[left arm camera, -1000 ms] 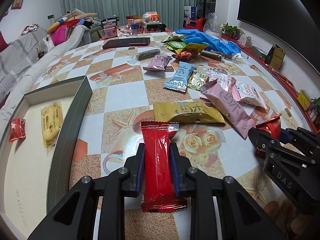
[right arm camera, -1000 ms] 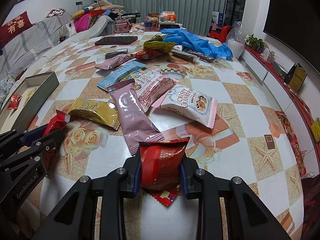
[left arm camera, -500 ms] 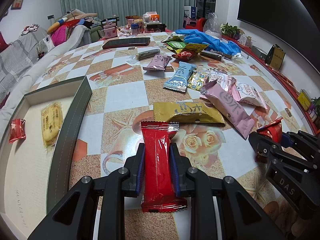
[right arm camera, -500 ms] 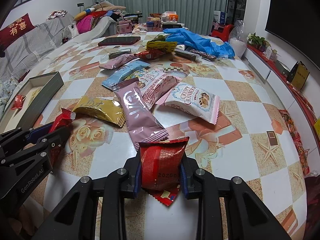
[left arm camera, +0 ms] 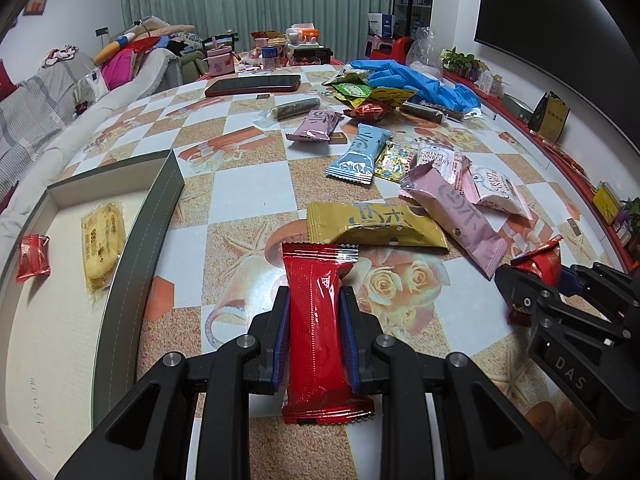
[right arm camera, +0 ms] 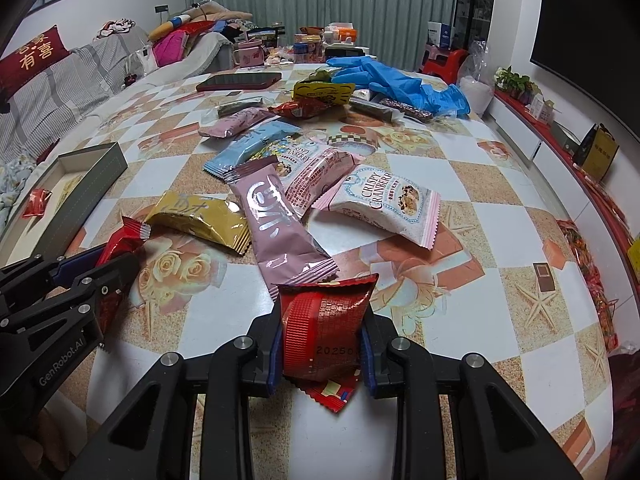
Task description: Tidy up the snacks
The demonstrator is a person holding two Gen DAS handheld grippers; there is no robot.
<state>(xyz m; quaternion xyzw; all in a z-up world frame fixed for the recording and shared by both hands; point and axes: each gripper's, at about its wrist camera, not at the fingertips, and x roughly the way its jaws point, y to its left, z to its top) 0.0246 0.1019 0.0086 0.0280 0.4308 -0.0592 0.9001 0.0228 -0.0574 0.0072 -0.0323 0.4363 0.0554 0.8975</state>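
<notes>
My left gripper [left arm camera: 314, 312] is shut on a long red snack bar [left arm camera: 320, 328], held above the table. It also shows in the right wrist view [right arm camera: 120, 248]. My right gripper [right arm camera: 322, 336] is shut on a small red snack pack [right arm camera: 320, 328], seen too in the left wrist view [left arm camera: 540, 260]. A grey open box [left arm camera: 160, 216] at the left holds a yellow pack [left arm camera: 102, 236] and a small red pack [left arm camera: 34, 252]. A gold pack [left arm camera: 372, 224], a long pink pack [left arm camera: 452, 212] and several other snacks lie ahead.
Blue gloves [left arm camera: 416, 80] and a dark phone [left arm camera: 252, 85] lie at the table's far end. A sofa [left arm camera: 48, 104] with cushions runs along the left. A red shelf [left arm camera: 560, 156] edges the right side.
Both grippers have lifted slightly and drawn back with their snacks. The right gripper has shifted a little further right in the left wrist view.
</notes>
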